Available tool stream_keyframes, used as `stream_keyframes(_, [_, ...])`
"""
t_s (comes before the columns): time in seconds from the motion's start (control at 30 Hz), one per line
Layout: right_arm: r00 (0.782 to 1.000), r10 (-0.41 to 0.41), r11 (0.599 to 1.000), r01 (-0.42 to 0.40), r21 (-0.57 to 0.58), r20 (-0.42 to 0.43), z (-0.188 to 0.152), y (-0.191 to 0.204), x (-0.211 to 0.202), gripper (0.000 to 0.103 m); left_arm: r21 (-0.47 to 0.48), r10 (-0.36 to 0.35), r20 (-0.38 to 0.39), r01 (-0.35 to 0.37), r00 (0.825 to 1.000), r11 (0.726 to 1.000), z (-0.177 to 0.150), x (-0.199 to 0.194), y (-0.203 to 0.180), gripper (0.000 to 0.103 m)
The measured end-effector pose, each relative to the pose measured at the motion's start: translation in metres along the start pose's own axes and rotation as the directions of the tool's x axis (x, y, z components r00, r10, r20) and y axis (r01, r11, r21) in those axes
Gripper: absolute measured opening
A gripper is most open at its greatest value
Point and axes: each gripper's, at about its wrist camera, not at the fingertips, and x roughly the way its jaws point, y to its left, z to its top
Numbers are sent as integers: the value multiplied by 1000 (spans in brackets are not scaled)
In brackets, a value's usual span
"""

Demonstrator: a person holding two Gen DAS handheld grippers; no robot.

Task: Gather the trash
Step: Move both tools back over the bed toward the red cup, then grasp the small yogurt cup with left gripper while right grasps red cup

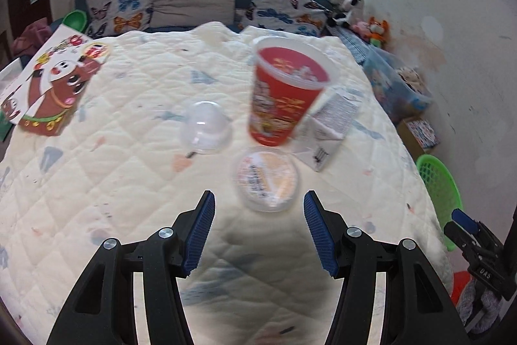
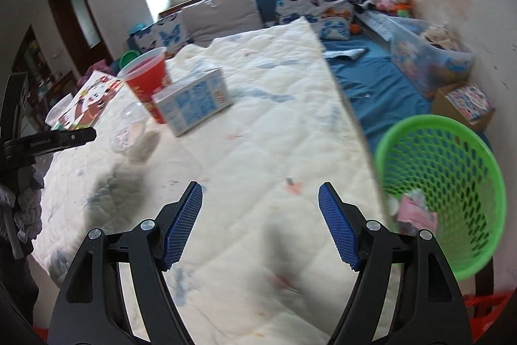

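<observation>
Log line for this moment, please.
left gripper: open, empty | right gripper: open, empty | red cup, round lid, carton on quilt | green basket: some trash inside

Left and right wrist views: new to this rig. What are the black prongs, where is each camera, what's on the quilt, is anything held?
No robot arm here: a person carries one hand-held gripper in each hand, and each has a fisheye camera looking along its two black fingers with blue pads.

The left hand-held gripper is open and holds nothing. Just ahead of it on the white quilt lie a round plastic lid, a red cup, a clear dome lid, a small carton and a cartoon gift bag.

The right hand-held gripper is also open and holds nothing. Beside the quilt stands a green mesh basket with some trash already inside.
</observation>
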Motion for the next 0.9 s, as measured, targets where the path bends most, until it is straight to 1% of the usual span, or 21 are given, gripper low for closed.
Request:
stream_keyframes(0.07, [1000, 19, 1000, -19, -20, -5, 3, 13, 7, 75, -22, 12, 5, -12, 1000, 1000, 0, -5, 16, 56])
stream_keyframes(0.2, [999, 50, 997, -51, -58, -17, 11, 37, 19, 75, -43, 28, 12, -27, 1000, 999, 0, -9, 33, 56])
stream_keyframes(0.37, [998, 65, 994, -67, -84, -24, 21, 55, 30, 75, -49, 23, 7, -22, 1000, 999, -3, -7, 41, 56])
stream_keyframes(0.4, [998, 66, 994, -68, -87, -24, 23, 57, 31, 75, -41, 17, 2, -17, 1000, 999, -5, -5, 40, 56])
stream_keyframes(0.43, [997, 68, 994, -70, -88, -25, 25, 58, 32, 76, -32, 12, -4, -12, 1000, 999, -6, -3, 38, 60])
stream_keyframes(0.47, [997, 68, 994, -70, -87, -27, 26, 58, 33, 76, -16, 9, -12, -9, 1000, 1000, -7, 0, 35, 62])
stream_keyframes(0.57, [997, 70, 994, -72, -78, -32, 31, 56, 37, 76, 30, -5, -24, 6, 1000, 1000, -8, 8, 25, 64])
stream_keyframes(0.63, [997, 67, 995, -70, -71, -37, 34, 54, 40, 76, 71, -19, -29, 21, 999, 997, -9, 15, 15, 72])
stream_keyframes(0.7, [997, 71, 995, -74, -65, -40, 37, 52, 41, 76, 115, -25, -32, 28, 999, 993, -10, 22, 5, 74])
stream_keyframes(0.8, [996, 77, 995, -79, -61, -38, 44, 51, 42, 77, 171, -41, -38, 47, 998, 984, -9, 33, -9, 82])
stream_keyframes(0.9, [997, 77, 995, -78, -66, -30, 50, 50, 43, 78, 220, -23, -29, 29, 999, 975, -6, 44, -17, 82])
